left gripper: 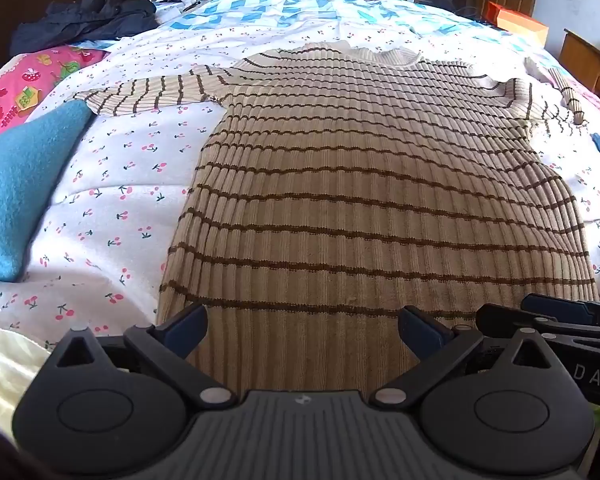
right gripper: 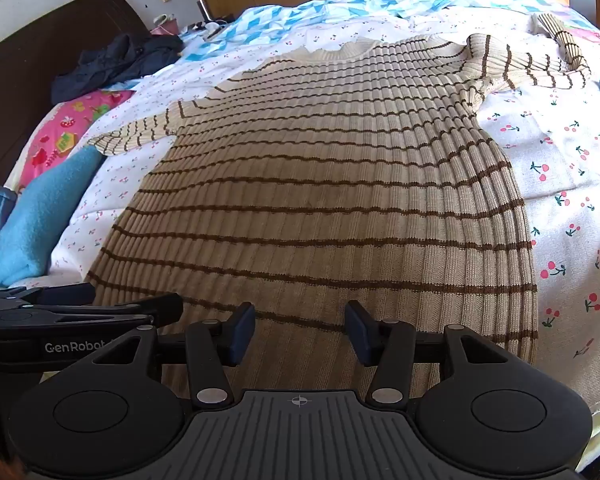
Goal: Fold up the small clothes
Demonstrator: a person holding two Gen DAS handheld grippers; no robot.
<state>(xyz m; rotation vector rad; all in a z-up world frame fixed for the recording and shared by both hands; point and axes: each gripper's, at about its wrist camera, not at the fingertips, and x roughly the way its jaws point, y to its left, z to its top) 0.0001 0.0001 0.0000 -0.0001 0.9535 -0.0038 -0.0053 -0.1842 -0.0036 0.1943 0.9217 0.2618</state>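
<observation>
Striped ribbed sweater (left gripper: 364, 184) flat on bed, long axis toward 12 o'clock, hem beneath both empty, spread-fingered tools: left hand-held gripper (left gripper: 302, 330), right hand-held gripper (right gripper: 300, 332).

The sweater (left gripper: 360, 184) hem is hidden behind both gripper bodies. Its right sleeve (left gripper: 566, 98) end is too small to resolve. The blue towel (left gripper: 16, 196) is cut off at the frame edge.

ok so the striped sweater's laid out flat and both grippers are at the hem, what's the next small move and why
Probably lower both grippers and pinch the near hem. The striped sweater lies spread flat on the cherry-print bedding, sleeves out to the sides. The left gripper and right gripper are both open over the hem and hold nothing, so a grip has to come before any fold.
</observation>
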